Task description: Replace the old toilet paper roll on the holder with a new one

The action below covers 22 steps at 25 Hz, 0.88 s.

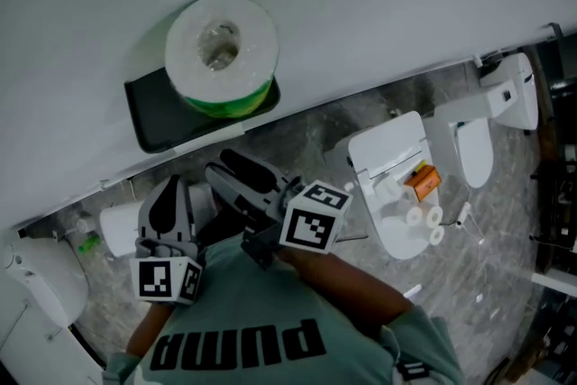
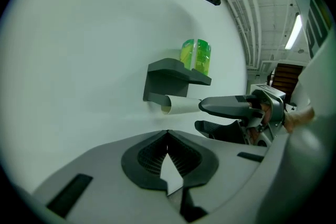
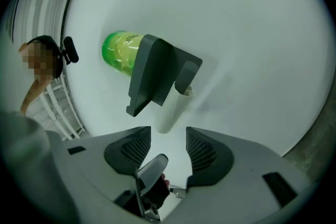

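Under the holder shelf, the bare cardboard tube sticks out just ahead of the right gripper, which is level, rolled sideways, jaws apart, gripping nothing. The left gripper hangs beside it, pinched closed and empty. The new roll sits on top of the shelf.

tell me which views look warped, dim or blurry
Head view: dim and flat, dark toward the floor, yet the new roll is sharp. Left gripper view: heavy fisheye bend, black corners, glare off the ceiling light strip. Right gripper view: same bend and dark rim, the roll's green wrap soft.
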### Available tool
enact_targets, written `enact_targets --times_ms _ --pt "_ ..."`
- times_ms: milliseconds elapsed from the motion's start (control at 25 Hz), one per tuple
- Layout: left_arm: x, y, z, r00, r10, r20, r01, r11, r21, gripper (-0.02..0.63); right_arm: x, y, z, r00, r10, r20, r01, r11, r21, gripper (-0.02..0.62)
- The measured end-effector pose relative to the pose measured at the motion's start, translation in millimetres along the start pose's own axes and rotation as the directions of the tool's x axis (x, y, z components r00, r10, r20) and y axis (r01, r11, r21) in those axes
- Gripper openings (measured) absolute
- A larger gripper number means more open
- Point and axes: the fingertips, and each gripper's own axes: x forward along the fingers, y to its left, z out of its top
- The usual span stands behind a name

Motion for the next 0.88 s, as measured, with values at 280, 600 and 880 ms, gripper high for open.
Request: enact_targets --times_ms 280,600,880 --pt "2.3 21.6 7.1 0.996 -0.09 0.019 0.09 0.996 -0.004 0.003 24.1 1.3 11.0 0.992 -0.024 0.123 0.008 0.991 0.133 0.222" --pt "5.5 31.1 13.2 0.986 -0.165 0.03 0.163 0.985 0.052 0.003 35.4 3.7 8.3 0.985 -0.044 0.165 0.016 0.986 0.166 0.222" --pt "5.2 14.9 20.3 0.993 -0.108 0.041 0.107 0.994 0.027 0.003 41.4 7.0 16.4 0.987 0.029 0.155 -0.064 0.972 0.228 0.221"
